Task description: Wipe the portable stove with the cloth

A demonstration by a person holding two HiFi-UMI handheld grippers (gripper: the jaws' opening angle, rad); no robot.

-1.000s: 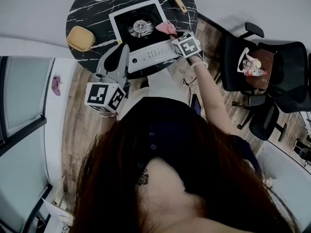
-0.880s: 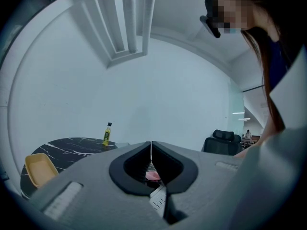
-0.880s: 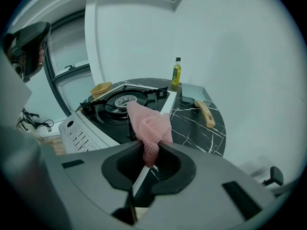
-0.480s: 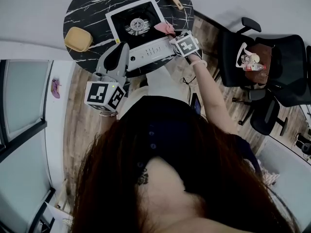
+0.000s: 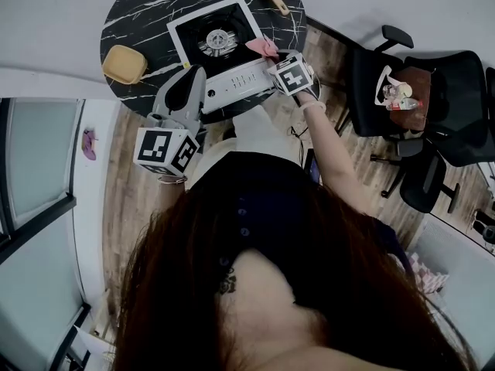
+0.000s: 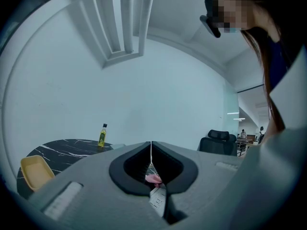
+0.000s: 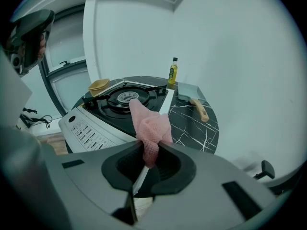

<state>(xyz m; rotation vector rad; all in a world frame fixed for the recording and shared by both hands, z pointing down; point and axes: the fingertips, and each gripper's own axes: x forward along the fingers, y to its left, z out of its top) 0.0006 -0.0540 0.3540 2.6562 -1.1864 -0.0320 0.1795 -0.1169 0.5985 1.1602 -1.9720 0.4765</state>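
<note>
Now: right gripper [image 7: 147, 152] clamps a pink knitted cloth [image 7: 149, 123] by its lower end. The cloth stands lengthwise out of the jaws, free end pointing toward the burner, at the right edge of the white-and-black portable stove [image 5: 224, 52]. Stove's control panel faces the person. Left gripper [image 6: 151, 152], jaws pressed together and empty, hovers beside the stove's near-left corner.

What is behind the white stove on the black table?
Behind the white portable stove are a yellow bottle and a grey scoop with a wooden handle. The pink cloth hides part of its edge.
</note>
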